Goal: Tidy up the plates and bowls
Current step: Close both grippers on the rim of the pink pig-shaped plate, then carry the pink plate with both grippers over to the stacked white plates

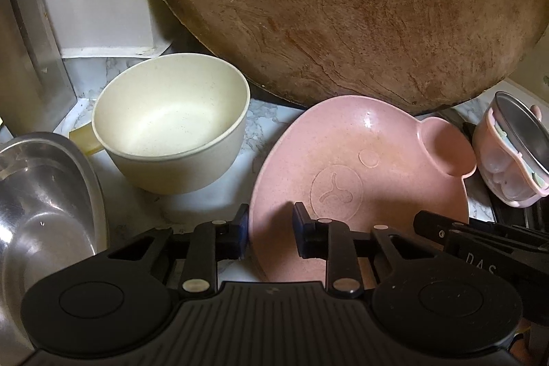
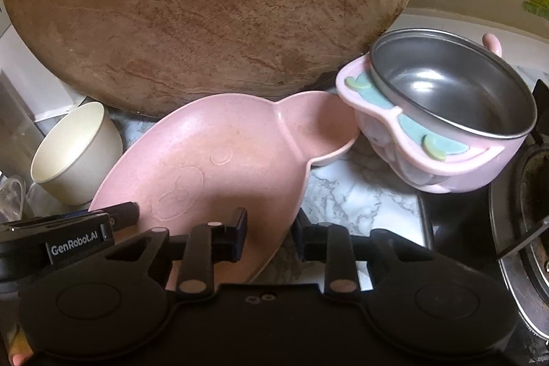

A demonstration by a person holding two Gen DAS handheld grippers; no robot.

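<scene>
pink plate (image 1: 360, 174) | left hand-held gripper (image 1: 271, 225) agape astride rim | right hand-held gripper (image 2: 271, 228) likewise (unclamped)

"GenRobot.AI" on left hand-held gripper (image 2: 118, 216)

Both grippers, left (image 1: 271, 222) and right (image 2: 271, 228), fingers parted

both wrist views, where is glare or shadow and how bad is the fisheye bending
Left wrist view: glare on the steel bowl and a highlight on the pink plate; the gripper shades the plate's near edge. Right wrist view: soft glints inside the pink-cased steel bowl; the chopping board bulges and the corners go black.
</scene>
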